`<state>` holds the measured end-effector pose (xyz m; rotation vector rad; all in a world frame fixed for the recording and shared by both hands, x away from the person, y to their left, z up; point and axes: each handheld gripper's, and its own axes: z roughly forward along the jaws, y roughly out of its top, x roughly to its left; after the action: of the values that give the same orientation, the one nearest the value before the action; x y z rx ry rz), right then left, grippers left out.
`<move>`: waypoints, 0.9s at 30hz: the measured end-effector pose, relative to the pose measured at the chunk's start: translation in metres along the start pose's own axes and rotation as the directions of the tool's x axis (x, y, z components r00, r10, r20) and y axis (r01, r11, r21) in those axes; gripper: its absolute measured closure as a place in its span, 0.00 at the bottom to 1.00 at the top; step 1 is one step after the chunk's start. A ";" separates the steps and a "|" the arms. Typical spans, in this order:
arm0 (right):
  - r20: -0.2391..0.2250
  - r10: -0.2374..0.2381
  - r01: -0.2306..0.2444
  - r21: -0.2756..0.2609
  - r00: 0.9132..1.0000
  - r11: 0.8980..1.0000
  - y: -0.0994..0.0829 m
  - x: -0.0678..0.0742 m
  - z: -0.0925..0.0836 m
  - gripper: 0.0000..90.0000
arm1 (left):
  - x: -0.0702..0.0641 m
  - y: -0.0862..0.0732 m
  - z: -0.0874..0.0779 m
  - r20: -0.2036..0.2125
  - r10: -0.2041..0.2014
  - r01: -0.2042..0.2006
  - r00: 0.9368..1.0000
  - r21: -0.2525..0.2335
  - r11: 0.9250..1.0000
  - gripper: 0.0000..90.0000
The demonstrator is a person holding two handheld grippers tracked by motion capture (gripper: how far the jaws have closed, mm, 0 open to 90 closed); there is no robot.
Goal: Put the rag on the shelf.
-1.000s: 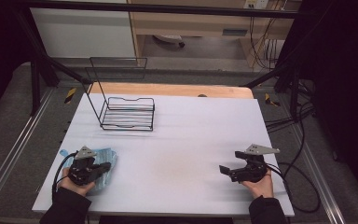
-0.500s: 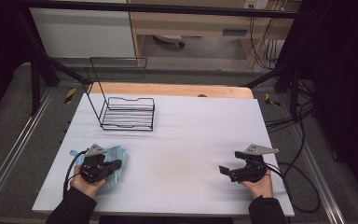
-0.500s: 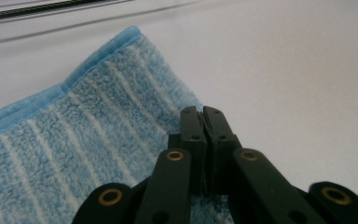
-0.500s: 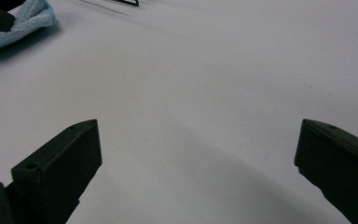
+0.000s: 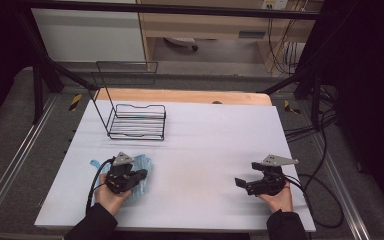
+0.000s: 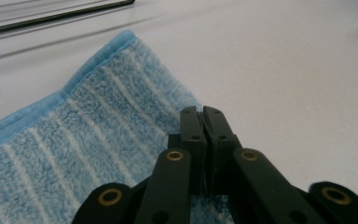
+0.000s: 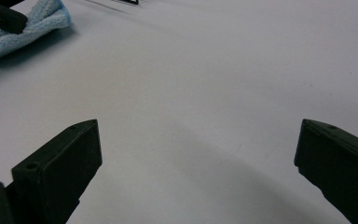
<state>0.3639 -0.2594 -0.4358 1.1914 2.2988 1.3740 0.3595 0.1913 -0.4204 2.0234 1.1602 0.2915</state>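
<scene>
Now: fluffy striped blue towel [image 6: 74, 140], L gripper [image 6: 203, 116] pinching edge.

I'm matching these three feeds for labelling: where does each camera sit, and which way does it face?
High view: above the person's side, looking forward and down at the white table and black wire rack; both forearms show.
Left gripper view: on the left gripper, jaws together over the blue striped terry towel.
Right gripper view: on the right gripper, jaws wide apart over the table.
All three views share the towel.
</scene>
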 end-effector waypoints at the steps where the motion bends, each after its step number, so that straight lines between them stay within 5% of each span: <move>1: 0.000 0.000 0.000 0.000 1.000 1.000 0.000 0.000 0.000 0.01 | -0.002 0.002 0.003 -0.001 0.004 -0.004 1.000 0.003 1.000 0.97; 18: 0.001 -0.013 0.013 0.007 1.000 1.000 -0.001 0.001 0.002 0.02 | -0.034 0.016 0.048 0.011 0.062 -0.062 0.998 0.041 0.997 0.95; 23: 0.004 -0.011 0.011 0.004 1.000 1.000 -0.001 0.001 0.002 0.02 | -0.031 0.016 0.045 0.034 0.108 -0.109 0.994 0.031 0.994 0.78; 24: 0.005 -0.009 0.009 0.004 1.000 1.000 -0.001 0.002 0.001 0.02 | -0.030 0.017 0.041 0.036 0.123 -0.124 0.992 0.025 0.992 0.68; 27: 0.004 -0.006 0.006 0.004 1.000 1.000 -0.001 0.003 0.002 0.02 | -0.025 0.019 0.026 0.043 0.160 -0.160 0.986 -0.004 0.987 0.60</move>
<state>0.3628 -0.2567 -0.4366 1.1861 2.3012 1.3648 0.3712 0.1521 -0.4201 2.1155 0.9729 0.3257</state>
